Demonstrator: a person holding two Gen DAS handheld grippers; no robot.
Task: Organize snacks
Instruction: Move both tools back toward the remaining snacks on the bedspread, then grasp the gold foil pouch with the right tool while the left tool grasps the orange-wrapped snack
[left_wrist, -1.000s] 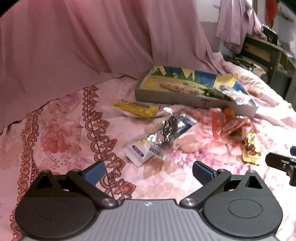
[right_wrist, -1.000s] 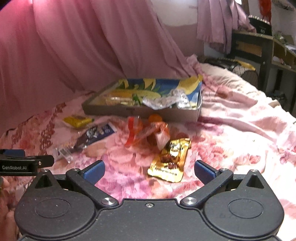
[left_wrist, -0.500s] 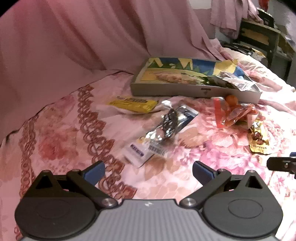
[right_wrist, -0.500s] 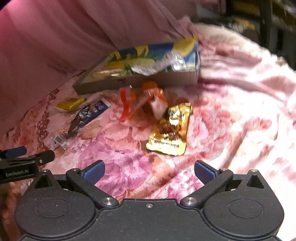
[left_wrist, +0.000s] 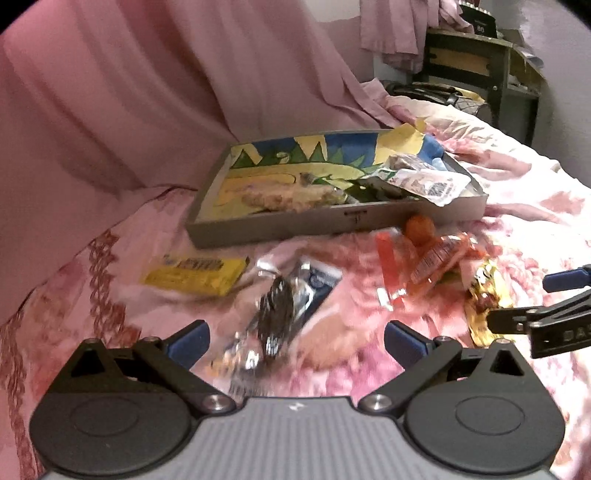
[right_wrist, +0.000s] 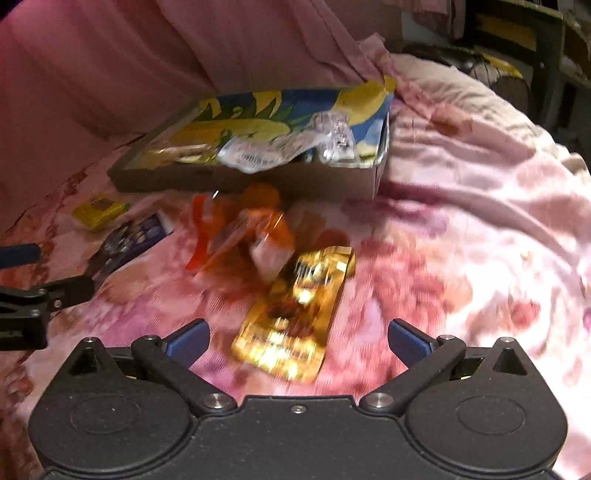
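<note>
Snack packets lie on a pink floral bedspread in front of a shallow grey box (left_wrist: 332, 221) with a colourful lining and some packets inside. My left gripper (left_wrist: 295, 341) is open and empty, low over a silver-and-blue packet (left_wrist: 284, 314). A yellow packet (left_wrist: 195, 275) lies to its left, an orange packet (left_wrist: 428, 258) to its right. My right gripper (right_wrist: 297, 341) is open and empty, just above a gold packet (right_wrist: 299, 314). The orange packet (right_wrist: 243, 236) lies beyond it, before the box (right_wrist: 258, 177).
Pink curtains hang behind the bed. A dark wooden shelf unit (left_wrist: 480, 66) stands at the far right. Each gripper shows at the edge of the other's view: the right one (left_wrist: 546, 317), the left one (right_wrist: 33, 295).
Both grippers have moved forward and lower toward the packets. The silver-and-blue packet now sits between the left fingers, the gold packet between the right fingers. Both stay open.
</note>
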